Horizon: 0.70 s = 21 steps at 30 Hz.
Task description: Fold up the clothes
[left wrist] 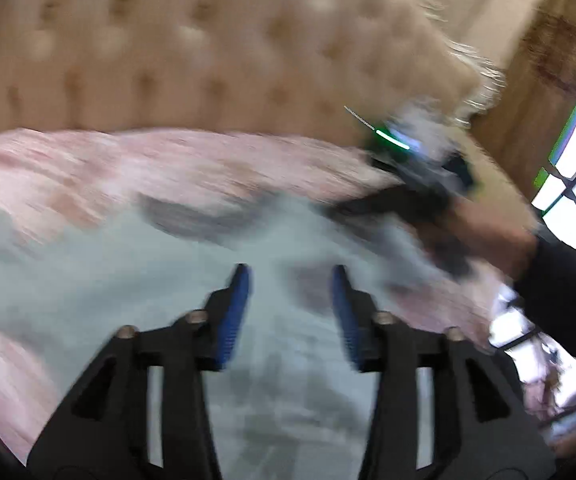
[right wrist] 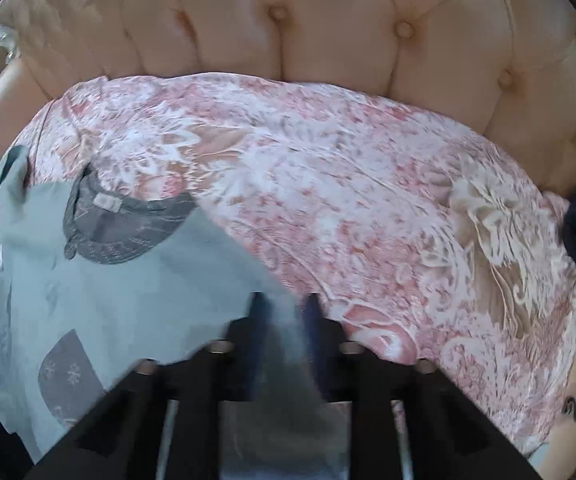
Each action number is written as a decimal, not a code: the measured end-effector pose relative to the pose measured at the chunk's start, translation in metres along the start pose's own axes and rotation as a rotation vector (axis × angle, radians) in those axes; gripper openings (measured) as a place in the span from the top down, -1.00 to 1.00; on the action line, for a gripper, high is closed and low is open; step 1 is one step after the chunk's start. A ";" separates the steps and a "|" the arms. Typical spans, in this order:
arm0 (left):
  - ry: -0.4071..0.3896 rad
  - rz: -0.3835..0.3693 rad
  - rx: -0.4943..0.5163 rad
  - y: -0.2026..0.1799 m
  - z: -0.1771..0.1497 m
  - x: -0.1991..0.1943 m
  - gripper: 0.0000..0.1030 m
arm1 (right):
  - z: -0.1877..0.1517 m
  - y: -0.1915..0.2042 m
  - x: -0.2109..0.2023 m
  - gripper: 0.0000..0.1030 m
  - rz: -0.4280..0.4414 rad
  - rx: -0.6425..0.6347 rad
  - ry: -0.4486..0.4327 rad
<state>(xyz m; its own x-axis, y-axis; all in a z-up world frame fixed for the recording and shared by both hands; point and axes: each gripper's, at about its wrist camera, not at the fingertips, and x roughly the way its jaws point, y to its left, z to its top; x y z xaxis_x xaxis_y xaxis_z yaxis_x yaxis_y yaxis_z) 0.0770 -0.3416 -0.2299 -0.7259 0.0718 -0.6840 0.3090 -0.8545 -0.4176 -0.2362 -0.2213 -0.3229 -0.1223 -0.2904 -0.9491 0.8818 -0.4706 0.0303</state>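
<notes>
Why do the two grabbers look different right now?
The left gripper has its jaws apart with nothing between them, above the blue-grey shirt. The right gripper has its jaws close together, with a fold of that shirt between them. Both have black arms and blue pads.

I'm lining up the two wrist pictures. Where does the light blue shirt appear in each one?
Left wrist view: the light blue shirt fills the lower middle, blurred, under the open left tool.
Right wrist view: it covers the lower left, grey collar toward the top, with an edge running between the fingers of the right tool.
Shared landmark: the tufted beige headboard across the top of both, above the pink patterned bedspread.
</notes>
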 end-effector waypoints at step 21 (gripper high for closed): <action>0.333 0.079 0.038 0.107 0.071 0.120 0.86 | 0.018 0.023 -0.028 0.78 -0.144 -0.100 -0.145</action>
<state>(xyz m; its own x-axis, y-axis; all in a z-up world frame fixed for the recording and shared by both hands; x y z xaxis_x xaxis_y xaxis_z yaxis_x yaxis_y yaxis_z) -0.0207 -0.4608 -0.3141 -0.4586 0.1630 -0.8736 0.3284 -0.8824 -0.3370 -0.2206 -0.2386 -0.2903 -0.3080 -0.3464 -0.8861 0.8905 -0.4328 -0.1403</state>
